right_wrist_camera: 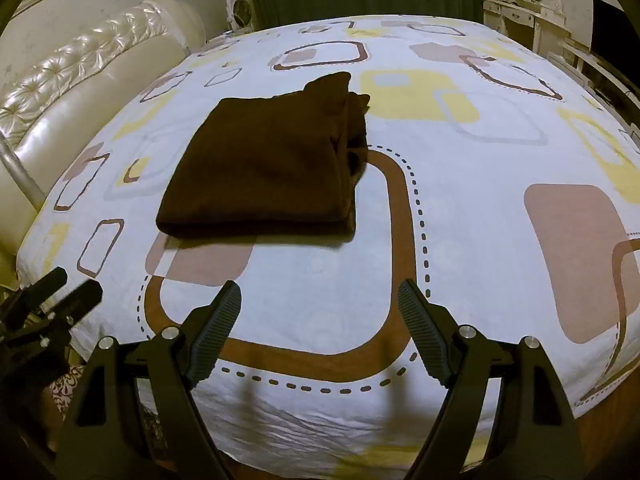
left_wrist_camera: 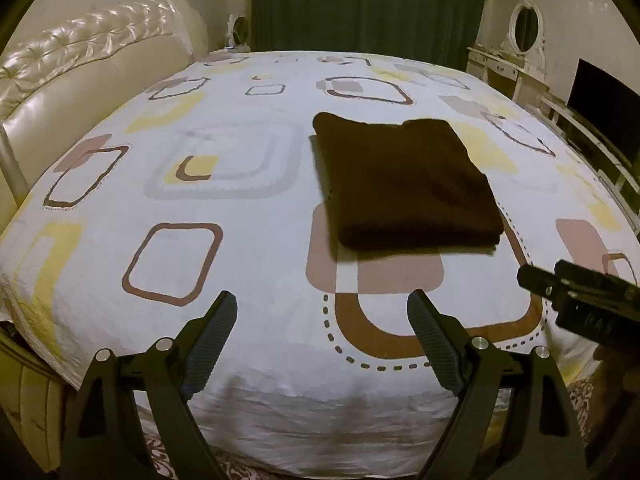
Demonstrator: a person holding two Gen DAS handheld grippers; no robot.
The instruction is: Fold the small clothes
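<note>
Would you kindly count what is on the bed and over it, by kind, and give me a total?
Folded brown garment: 1, lying on the patterned bedsheet
Grippers: 2, the left gripper and the right gripper, both open and empty, short of the garment
Total: 3

Bed [left_wrist_camera: 240, 208] fills the middle, white cover printed with brown, pink and yellow rounded squares. Cream tufted headboard [left_wrist_camera: 92, 60] along its left side. Dark green curtain [left_wrist_camera: 368, 4] on far wall. White dressing table with oval mirror [left_wrist_camera: 526, 30] at far right; dark screen [left_wrist_camera: 600, 116] beside it. Dim, yellowish light
</note>
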